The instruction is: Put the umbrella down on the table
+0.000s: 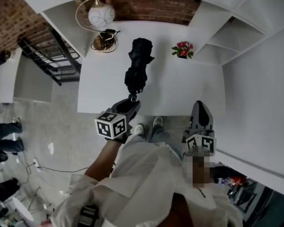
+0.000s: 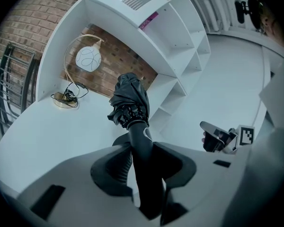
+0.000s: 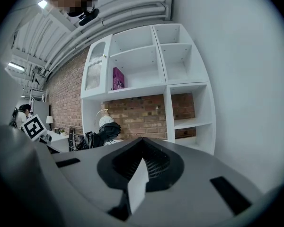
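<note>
A folded black umbrella (image 1: 138, 65) sticks out over the white table (image 1: 189, 84), pointing toward the back wall. My left gripper (image 1: 132, 100) is shut on its black handle (image 2: 143, 150) near the table's front edge. In the left gripper view the bunched canopy (image 2: 129, 98) rises just beyond the jaws. I cannot tell whether the canopy touches the tabletop. My right gripper (image 1: 200, 107) hovers at the table's front right with its jaws together and nothing in them. It also shows in the left gripper view (image 2: 222, 138). The right gripper (image 3: 139, 174) faces the shelves, with the umbrella (image 3: 106, 129) far to its left.
A globe lamp on a gold base (image 1: 101, 15) stands at the table's back left. A small pot of red flowers (image 1: 182, 49) stands at the back right. White shelving (image 3: 146, 70) lines the right side over a brick wall. A black metal rack (image 1: 49, 56) stands left of the table.
</note>
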Demonstrator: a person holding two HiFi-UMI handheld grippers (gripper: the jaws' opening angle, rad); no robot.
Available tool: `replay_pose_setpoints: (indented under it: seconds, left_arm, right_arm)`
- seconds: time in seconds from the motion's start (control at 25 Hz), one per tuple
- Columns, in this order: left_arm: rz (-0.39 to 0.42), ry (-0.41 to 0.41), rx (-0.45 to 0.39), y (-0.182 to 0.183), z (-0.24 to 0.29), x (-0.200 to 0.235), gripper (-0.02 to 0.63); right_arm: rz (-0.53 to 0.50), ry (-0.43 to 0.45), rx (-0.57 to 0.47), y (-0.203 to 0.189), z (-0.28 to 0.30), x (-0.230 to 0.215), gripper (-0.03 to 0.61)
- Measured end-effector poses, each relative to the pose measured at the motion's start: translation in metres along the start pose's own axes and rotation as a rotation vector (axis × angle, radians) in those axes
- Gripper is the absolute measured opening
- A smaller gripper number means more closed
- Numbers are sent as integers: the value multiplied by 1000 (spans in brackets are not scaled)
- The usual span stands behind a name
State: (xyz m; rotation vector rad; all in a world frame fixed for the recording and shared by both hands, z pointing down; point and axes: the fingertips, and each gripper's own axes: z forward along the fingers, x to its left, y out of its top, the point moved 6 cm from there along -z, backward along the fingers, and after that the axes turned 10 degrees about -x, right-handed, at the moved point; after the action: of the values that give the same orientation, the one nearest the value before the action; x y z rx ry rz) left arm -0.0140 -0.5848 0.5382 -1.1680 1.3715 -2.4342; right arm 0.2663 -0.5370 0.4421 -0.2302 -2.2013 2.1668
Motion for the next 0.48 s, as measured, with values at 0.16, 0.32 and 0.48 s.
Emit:
replay_pose_setpoints:
  seconds: [0.16,0.32,0.48]
  left_arm:
    - [-13,33,8,-1,18,-5,149]
    - [-27,67,17,-4,43,-11,149]
    - [-47,115,43,-13,68,-15,149]
  right_arm:
    - [6,48,5,2,25,-12,18]
    - [21,92,12,-6,47,-33,18]
    - [33,155,27,-12,68,-52,18]
